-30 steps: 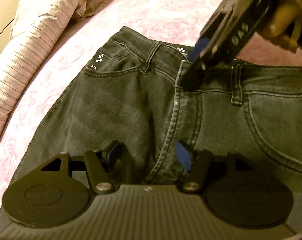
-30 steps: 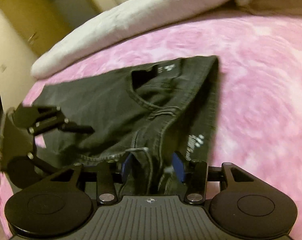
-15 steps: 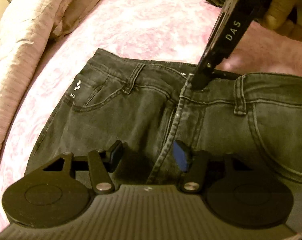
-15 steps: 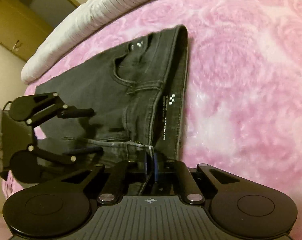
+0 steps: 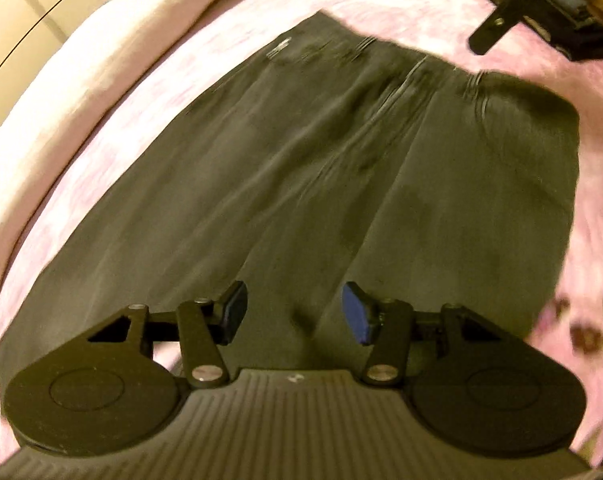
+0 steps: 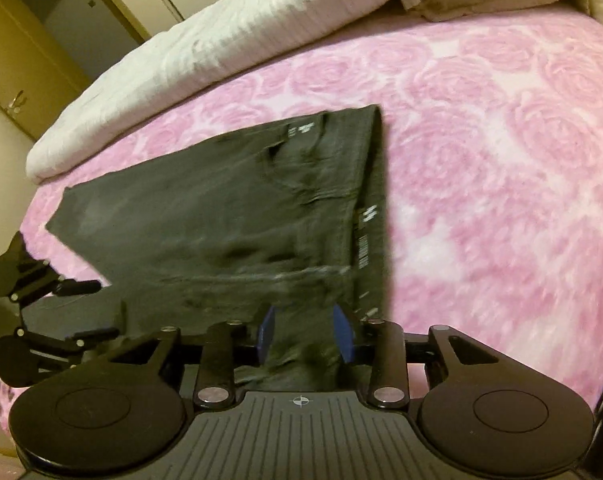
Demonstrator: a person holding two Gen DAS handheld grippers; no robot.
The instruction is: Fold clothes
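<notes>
In the left wrist view the dark jeans (image 5: 321, 184) lie flat on the pink bed (image 5: 401, 0), waistband at the far end. The left hand-held gripper (image 5: 295, 314) stands above them; its jaws have just been closing a little but are apart, and no cloth is pinched. The picture is blurred. In the right wrist view the right hand-held gripper (image 6: 306, 336) has just been opening; its blue pads (image 6: 343, 334) stand apart with the jeans' cloth between them, not pressed. A white duvet (image 6: 229, 48) lies beyond the jeans (image 6: 241, 216)
</notes>
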